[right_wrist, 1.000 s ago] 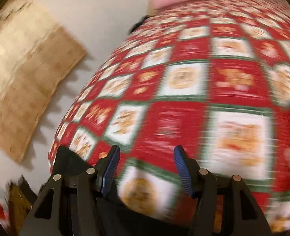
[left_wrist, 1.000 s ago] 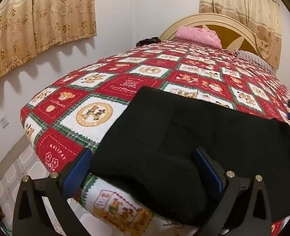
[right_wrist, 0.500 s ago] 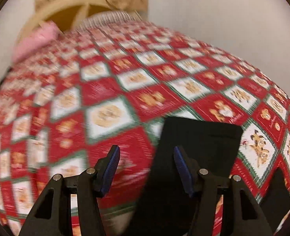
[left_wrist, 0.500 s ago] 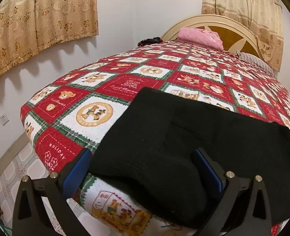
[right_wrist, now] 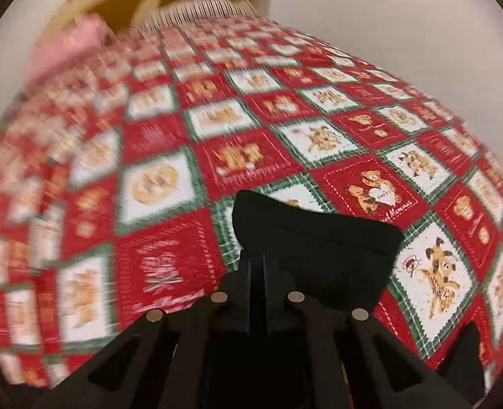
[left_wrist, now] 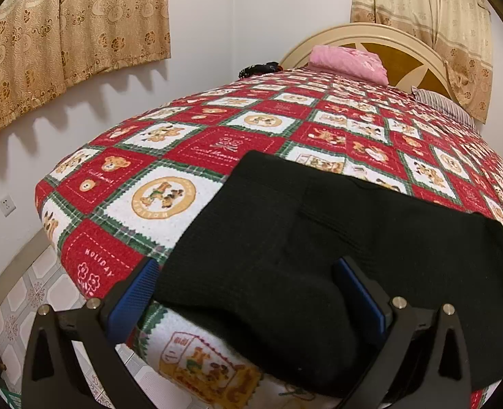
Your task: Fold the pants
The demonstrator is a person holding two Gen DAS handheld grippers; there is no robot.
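Observation:
Black pants (left_wrist: 319, 238) lie flat on the red, white and green teddy-bear quilt (left_wrist: 190, 156) at the bed's near corner. My left gripper (left_wrist: 248, 293) is open, its blue pads either side of the pants' near edge, which hangs over the bed edge. In the right wrist view my right gripper (right_wrist: 256, 272) is shut on one end of the black pants (right_wrist: 319, 238), which rises slightly off the quilt (right_wrist: 251, 129). That view is blurred.
A pink folded cloth (left_wrist: 346, 63) and a striped pillow (left_wrist: 442, 107) lie by the cream headboard (left_wrist: 370, 34). A small black item (left_wrist: 258, 68) sits at the far bed edge. Gold curtains (left_wrist: 64, 34) hang on the wall; tiled floor (left_wrist: 23, 300) lies lower left.
My right gripper swung across the bed to the pants' end and closed on it. My left gripper has stayed open at the near edge.

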